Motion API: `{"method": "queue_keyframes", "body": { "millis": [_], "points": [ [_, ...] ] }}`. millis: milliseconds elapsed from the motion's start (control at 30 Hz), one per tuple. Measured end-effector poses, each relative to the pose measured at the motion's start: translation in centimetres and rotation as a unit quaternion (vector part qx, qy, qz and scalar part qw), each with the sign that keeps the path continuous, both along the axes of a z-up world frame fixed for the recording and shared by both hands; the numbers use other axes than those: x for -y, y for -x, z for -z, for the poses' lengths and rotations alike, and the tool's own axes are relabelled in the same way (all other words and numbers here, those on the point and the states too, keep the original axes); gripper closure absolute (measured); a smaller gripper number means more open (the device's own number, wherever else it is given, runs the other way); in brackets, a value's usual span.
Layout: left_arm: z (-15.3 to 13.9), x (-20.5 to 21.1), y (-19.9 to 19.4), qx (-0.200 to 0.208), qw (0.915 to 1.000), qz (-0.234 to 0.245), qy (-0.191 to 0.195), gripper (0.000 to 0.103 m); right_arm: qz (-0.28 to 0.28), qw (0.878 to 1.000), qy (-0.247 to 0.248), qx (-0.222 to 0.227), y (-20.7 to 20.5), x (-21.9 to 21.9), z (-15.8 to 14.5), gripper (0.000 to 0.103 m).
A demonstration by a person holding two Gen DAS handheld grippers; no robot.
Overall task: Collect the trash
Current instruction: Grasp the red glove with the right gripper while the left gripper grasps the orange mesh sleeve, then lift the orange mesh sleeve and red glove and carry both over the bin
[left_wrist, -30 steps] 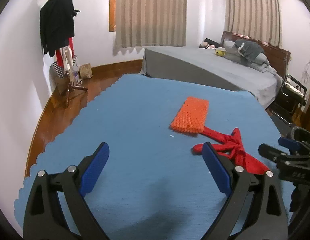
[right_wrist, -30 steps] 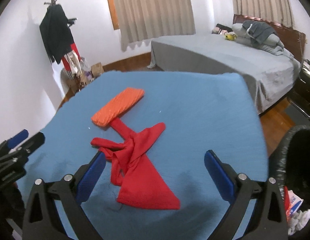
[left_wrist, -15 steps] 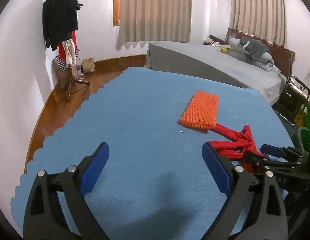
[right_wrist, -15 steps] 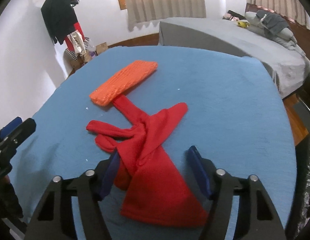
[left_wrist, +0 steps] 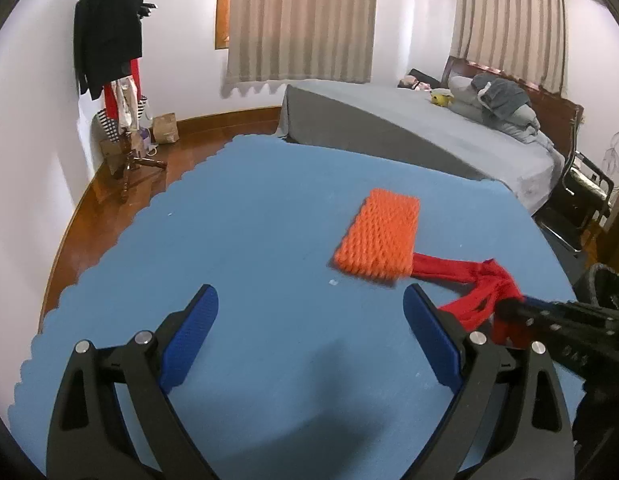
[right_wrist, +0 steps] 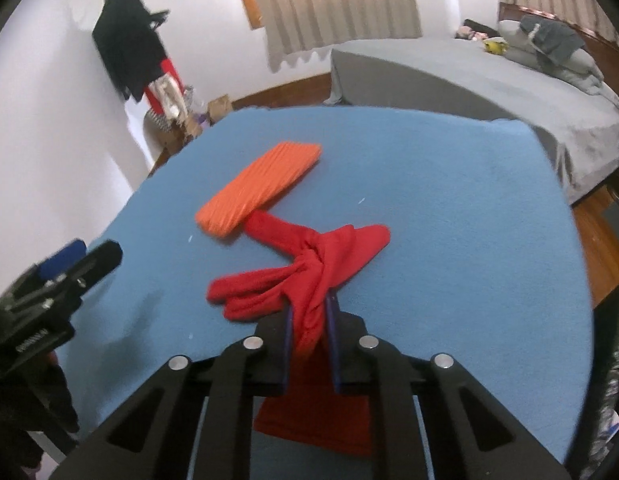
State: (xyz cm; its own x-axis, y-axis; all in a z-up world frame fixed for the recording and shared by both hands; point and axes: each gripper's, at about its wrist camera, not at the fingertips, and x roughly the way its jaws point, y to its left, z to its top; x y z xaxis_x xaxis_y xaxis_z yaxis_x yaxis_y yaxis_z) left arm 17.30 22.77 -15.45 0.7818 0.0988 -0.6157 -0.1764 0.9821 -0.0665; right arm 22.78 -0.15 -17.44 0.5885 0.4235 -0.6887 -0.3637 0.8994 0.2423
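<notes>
Pinching red cloth [right_wrist: 309,300]: right tool [right_wrist: 309,332], jaws just closed on bunched middle, cloth between pads. Cloth on blue worktop [right_wrist: 449,184], long axis running away from tool toward orange pad [right_wrist: 259,190], far end tucked under it. Left tool [left_wrist: 309,340] spread, empty, pad just ahead-right. Bin [left_wrist: 605,292] at worktop's right edge, likely next stop.

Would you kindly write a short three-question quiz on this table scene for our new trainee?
1. True or false: the right gripper is shut on the crumpled red cloth.
2. Which gripper stands open over bare blue tablecloth? A) left B) right
3. Fill in: one end of the red cloth runs under the ____ knitted pad.

Key: 1 true; 2 A, the left gripper; 3 orange.
</notes>
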Motion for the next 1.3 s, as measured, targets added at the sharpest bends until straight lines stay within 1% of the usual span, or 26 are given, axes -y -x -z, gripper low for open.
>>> {"method": "queue_keyframes", "body": {
  "millis": [167,267,367,567,767,833,867,933,1000,1067,1133,1167,1233,1267,1300],
  "points": [
    [-0.1,1.0,-2.8,-0.001,0.9999,0.014,0.004,0.012,0.037,0.999,-0.008,0.014,-1.4,2.5,-1.3,0.088],
    [0.1,1.6,-4.8,-0.009,0.9996,0.025,0.007,0.012,0.057,0.998,-0.008,0.019,-2.3,3.7,-1.6,0.088],
    [0.6,2.4,-6.6,-0.016,0.9994,0.032,0.0,0.012,0.071,0.997,-0.007,0.02,-3.1,4.6,-1.5,0.088],
    [2.2,3.2,-8.9,-0.038,0.9987,0.033,-0.002,0.012,0.078,0.997,-0.002,0.015,-3.9,4.7,-0.9,0.088],
    [3.1,3.1,-10.1,-0.057,0.9978,0.031,0.014,0.013,0.08,0.997,-0.001,0.007,-3.8,4.5,-0.2,0.088],
    [3.4,3.2,-10.6,-0.065,0.9972,0.033,0.016,0.02,0.08,0.997,-0.002,0.005,-3.7,4.4,-0.1,0.088],
    [3.7,3.3,-10.9,-0.074,0.9964,0.036,0.017,0.021,0.079,0.997,-0.002,0.004,-3.7,4.3,-0.1,0.088],
    [4.2,3.4,-11.4,-0.091,0.9948,0.042,0.019,0.029,0.079,0.997,-0.003,0.003,-3.7,4.3,-0.1,0.088],
    [4.6,3.4,-11.8,-0.102,0.9932,0.049,0.025,0.03,0.08,0.997,-0.005,0.003,-3.6,4.4,-0.1,0.088],
    [4.7,3.3,-11.8,-0.104,0.9929,0.052,0.027,0.034,0.08,0.997,-0.007,0.003,-3.4,4.4,-0.2,0.088],
    [4.7,3.4,-11.8,-0.103,0.9926,0.06,0.026,0.047,0.081,0.997,-0.007,0.0,-3.4,4.6,-0.1,0.088],
    [4.7,3.4,-11.8,-0.102,0.9924,0.063,0.027,0.051,0.081,0.997,-0.006,-0.001,-3.3,4.6,-0.1,0.088],
    [4.6,3.4,-11.7,-0.1,0.9922,0.069,0.028,0.064,0.081,0.997,-0.005,-0.003,-3.1,4.6,0.0,0.088],
    [4.5,3.5,-11.8,-0.098,0.9922,0.072,0.028,0.066,0.08,0.997,-0.006,-0.003,-3.0,4.6,-0.1,0.088],
    [4.5,3.6,-11.8,-0.096,0.9922,0.074,0.027,0.074,0.08,0.997,-0.006,-0.003,-2.9,4.6,-0.2,0.088]
  ]
}}
